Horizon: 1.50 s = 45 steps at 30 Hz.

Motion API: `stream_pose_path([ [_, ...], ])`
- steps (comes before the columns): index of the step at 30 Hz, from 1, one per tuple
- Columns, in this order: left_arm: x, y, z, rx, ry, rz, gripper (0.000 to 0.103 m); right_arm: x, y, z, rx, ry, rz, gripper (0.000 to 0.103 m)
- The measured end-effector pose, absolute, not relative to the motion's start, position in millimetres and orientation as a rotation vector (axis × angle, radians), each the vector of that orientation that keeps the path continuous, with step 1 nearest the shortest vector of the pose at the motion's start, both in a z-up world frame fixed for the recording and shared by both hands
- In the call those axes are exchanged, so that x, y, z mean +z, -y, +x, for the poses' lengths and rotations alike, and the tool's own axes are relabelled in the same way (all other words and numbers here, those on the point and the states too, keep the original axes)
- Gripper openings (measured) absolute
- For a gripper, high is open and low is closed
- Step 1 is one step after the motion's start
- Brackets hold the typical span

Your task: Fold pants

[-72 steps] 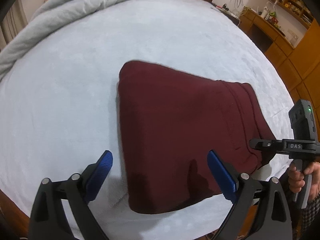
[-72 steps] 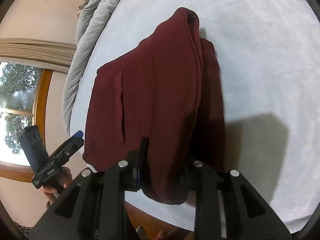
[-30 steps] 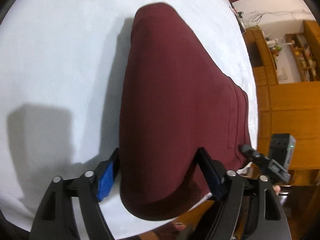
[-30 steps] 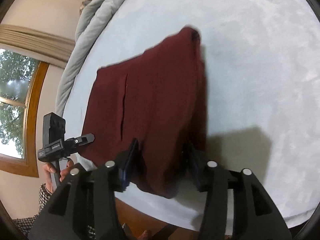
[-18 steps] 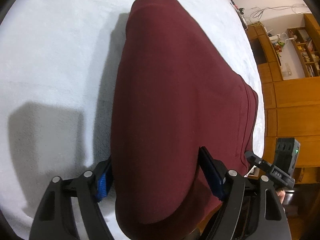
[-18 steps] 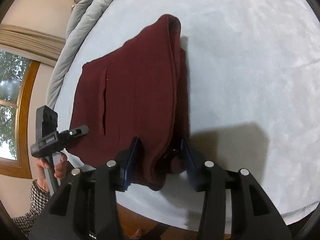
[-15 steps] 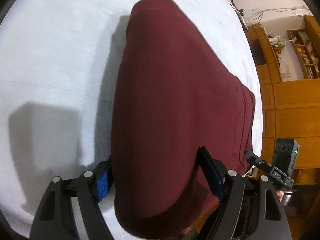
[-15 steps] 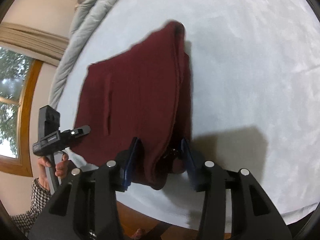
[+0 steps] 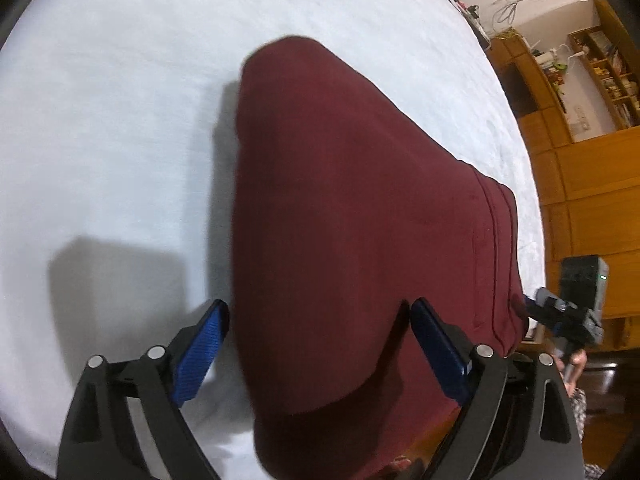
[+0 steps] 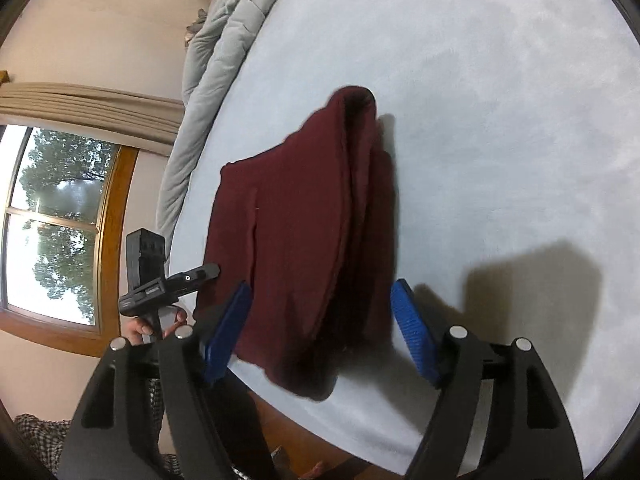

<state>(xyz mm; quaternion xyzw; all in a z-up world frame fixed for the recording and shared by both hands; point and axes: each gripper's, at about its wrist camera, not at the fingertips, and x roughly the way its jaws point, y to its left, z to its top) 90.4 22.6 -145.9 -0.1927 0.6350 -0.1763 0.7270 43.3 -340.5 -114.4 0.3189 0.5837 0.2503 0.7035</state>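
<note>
Maroon pants (image 9: 352,216) lie folded in a stack on the bed (image 9: 100,100), at its near edge. Left tongs (image 9: 316,344) spread wide, straddling the stack's near end. Right tongs (image 10: 322,320) likewise spread wide astride the stack, gripping nothing.

Both grippers are held low with jaws spread wide. The left gripper (image 9: 318,344) shows blue pads (image 9: 200,354) well apart; the right gripper (image 10: 322,328) matches it, blue pads (image 10: 412,332) parted. A bare hand (image 10: 154,324) grips the left gripper's handle.
</note>
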Motion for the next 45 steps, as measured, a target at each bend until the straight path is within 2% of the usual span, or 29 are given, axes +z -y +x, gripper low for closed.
stream_pose_path([
  [6, -159, -15, 101, -0.493, -1.424, -0.436, 0.093, -143, 333, 55, 0.613, -1.371, 0.728, 0.074],
  [14, -157, -13, 101, -0.519, -1.456, -0.455, 0.092, -156, 311, 67, 0.723, -1.364, 0.738, 0.074],
  [15, -157, -12, 103, -0.507, -1.452, -0.467, 0.089, -155, 308, 67, 0.724, -1.361, 0.731, 0.072],
  [19, -155, -13, 95, -0.433, -1.427, -0.455, 0.065, -149, 307, 62, 0.725, -1.323, 0.726, 0.048],
  [20, -154, -12, 95, -0.429, -1.422, -0.454, 0.061, -145, 306, 60, 0.724, -1.311, 0.723, 0.044],
  [22, -150, -13, 91, -0.429, -1.403, -0.458, 0.049, -134, 304, 57, 0.723, -1.287, 0.716, 0.039],
  [25, -140, -17, 85, -0.44, -1.362, -0.458, 0.04, -109, 293, 52, 0.725, -1.244, 0.659, 0.037],
  [31, -113, -23, 83, -0.508, -1.262, -0.509, 0.037, -60, 282, 57, 0.74, -1.172, 0.578, 0.036],
  [37, -82, -18, 119, -0.543, -1.158, -0.512, 0.037, -22, 301, 95, 0.725, -1.081, 0.548, 0.036],
  [41, -80, -12, 160, -0.522, -1.135, -0.504, 0.037, -27, 306, 147, 0.673, -1.087, 0.544, 0.036],
  [45, -107, -12, 198, -0.473, -1.175, -0.499, 0.038, -60, 309, 187, 0.609, -1.146, 0.564, 0.036],
])
